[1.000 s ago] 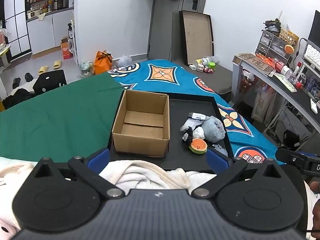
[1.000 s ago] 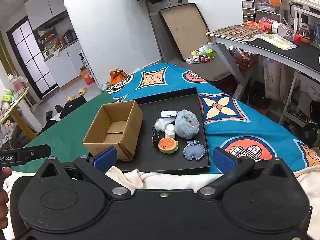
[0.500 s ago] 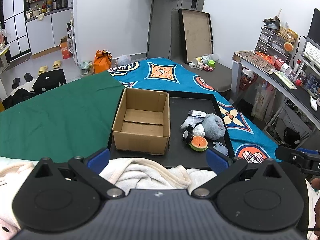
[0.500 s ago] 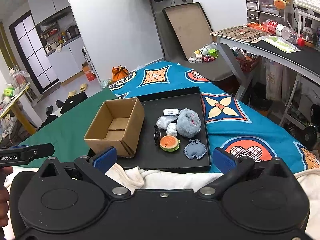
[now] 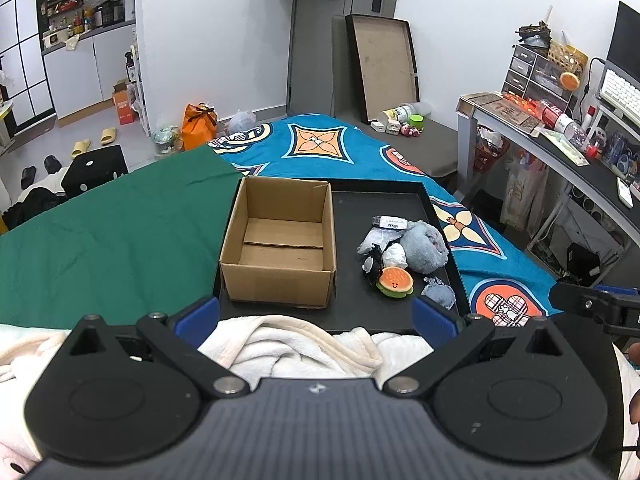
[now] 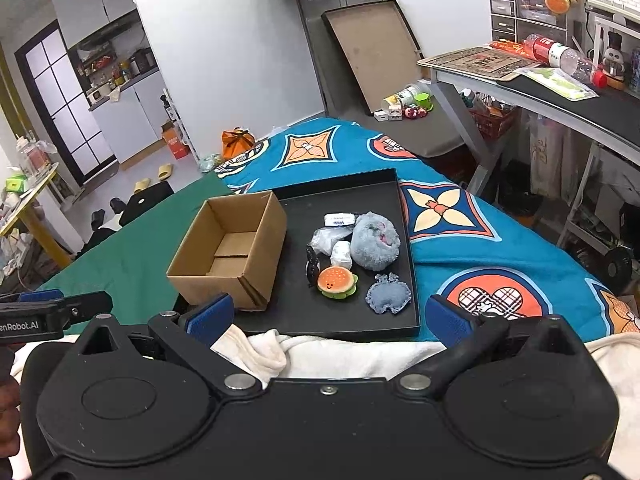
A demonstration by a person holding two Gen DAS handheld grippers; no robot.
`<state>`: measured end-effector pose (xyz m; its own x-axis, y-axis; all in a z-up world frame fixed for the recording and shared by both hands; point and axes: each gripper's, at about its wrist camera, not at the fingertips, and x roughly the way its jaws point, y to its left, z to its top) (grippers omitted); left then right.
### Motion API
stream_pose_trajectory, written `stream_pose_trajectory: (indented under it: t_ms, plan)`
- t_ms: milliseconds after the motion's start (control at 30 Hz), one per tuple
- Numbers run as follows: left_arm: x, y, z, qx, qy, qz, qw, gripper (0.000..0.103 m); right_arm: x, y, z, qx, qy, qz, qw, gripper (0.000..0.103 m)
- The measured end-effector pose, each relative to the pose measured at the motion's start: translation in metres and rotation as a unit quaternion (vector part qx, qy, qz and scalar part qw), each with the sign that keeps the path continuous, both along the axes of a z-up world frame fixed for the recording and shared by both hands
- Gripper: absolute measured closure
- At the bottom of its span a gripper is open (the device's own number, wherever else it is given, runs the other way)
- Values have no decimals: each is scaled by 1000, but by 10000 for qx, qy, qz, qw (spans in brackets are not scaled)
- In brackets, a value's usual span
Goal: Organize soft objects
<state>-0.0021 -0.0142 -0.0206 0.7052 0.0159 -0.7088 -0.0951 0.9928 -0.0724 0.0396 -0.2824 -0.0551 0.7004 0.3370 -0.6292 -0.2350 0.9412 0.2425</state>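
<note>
One black tray lies on the bed, and one cardboard box stands in it, holding nothing. Beside the box lie seven small soft things: one burger toy, one fluffy grey ball, one flat blue-grey cushion, one black-and-white figure, one white wrapped lump, one clear crumpled bag and one white labelled packet. Two grippers show, left gripper and right gripper, each with two blue-padded fingers set wide apart. One second tray leans on the wall.
</note>
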Motion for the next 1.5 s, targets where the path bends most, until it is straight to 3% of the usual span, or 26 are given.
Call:
stream_pose_trajectory:
  t_ms: [1133,1500]
  plan:
    - [3,-1,9,3,35,-69,10000,1,5,0,-4,16,78,82,9999,0]
    - [22,12,6,22,-1,81,10000,1,17,3,-13,106,146,177,9997,0]
